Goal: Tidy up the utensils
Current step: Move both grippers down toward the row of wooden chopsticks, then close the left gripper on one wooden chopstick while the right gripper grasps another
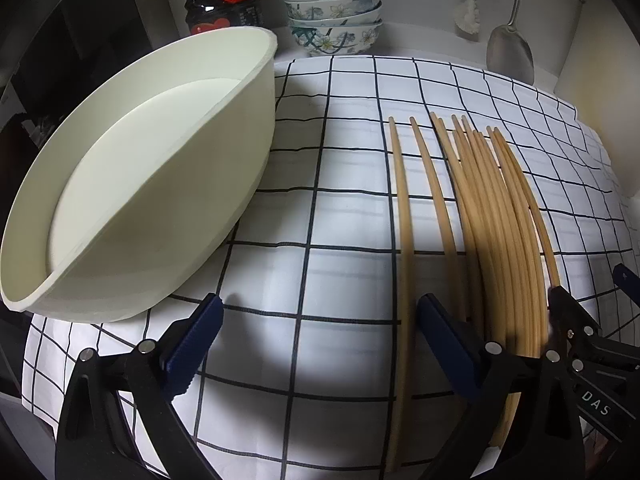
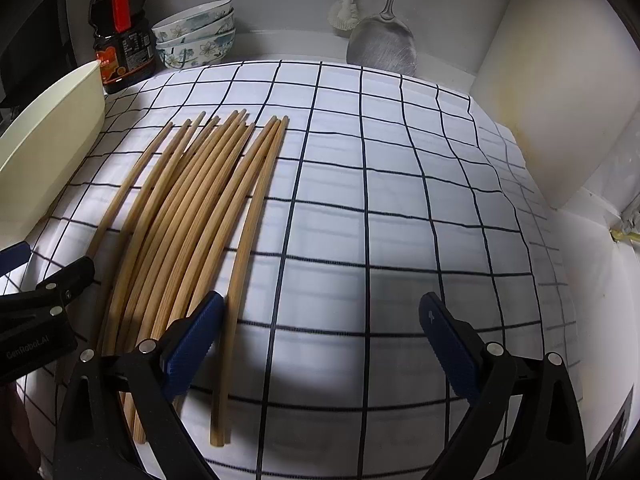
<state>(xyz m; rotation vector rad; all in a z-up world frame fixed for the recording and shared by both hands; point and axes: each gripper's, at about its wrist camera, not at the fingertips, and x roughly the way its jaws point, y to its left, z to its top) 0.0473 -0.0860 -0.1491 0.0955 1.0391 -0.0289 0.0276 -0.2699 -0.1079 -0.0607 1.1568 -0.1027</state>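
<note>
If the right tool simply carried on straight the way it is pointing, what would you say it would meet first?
Probably bare cloth: the right tool is open over empty squares, with the chopsticks off to its left. Further on, the line runs toward the spatula at the back wall, though depth is hard to judge.

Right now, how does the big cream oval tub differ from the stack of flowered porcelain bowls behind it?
The big cream oval tub is plain, while the flowered porcelain bowls carry a blue flower pattern. The tub is one wide oval piece lying on the checked cloth; the bowls are small, round, nested in a stack, and stand beyond the cloth's far edge. The tub is tilted toward the left-wrist camera; the bowls sit upright. Both look empty.
</note>
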